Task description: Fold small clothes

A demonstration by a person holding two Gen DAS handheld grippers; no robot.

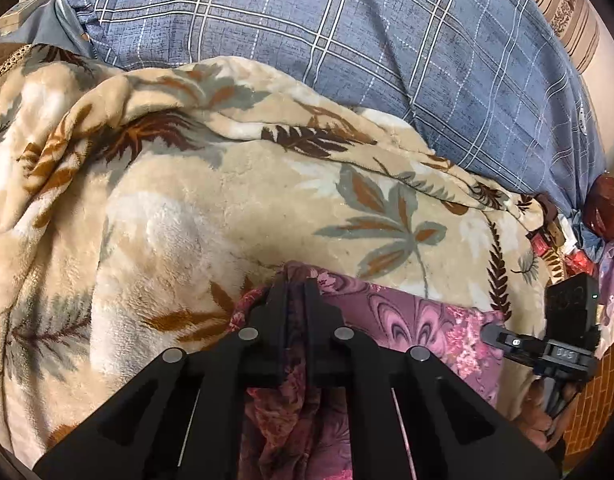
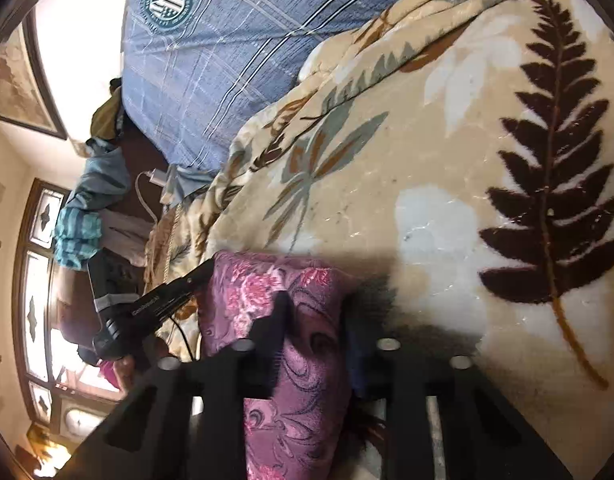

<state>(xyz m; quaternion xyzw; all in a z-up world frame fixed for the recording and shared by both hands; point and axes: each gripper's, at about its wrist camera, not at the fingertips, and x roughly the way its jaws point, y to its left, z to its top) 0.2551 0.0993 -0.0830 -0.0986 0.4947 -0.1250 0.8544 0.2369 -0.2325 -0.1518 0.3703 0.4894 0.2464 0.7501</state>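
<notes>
Grippers, left (image 1: 295,286) and right (image 2: 313,300), tilt down, fingers each pinching the purple floral garment (image 1: 419,316) over the blanket (image 1: 179,208).

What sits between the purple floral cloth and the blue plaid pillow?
Only the beige leaf-print blanket. In the left wrist view it fills the stretch from the purple floral cloth up to the blue plaid pillow.

The left gripper (image 1: 295,292) is showing matte black plastic, with two narrow fingers (image 1: 277,308) widening back into broad angled plates with triangular cut-outs. Four round silver pins are sitting on its linkage arms. The right gripper (image 2: 315,312) is wearing the same black build and silver pins, and behind its fingers a black body with a small green light and pale lettering is showing.
</notes>
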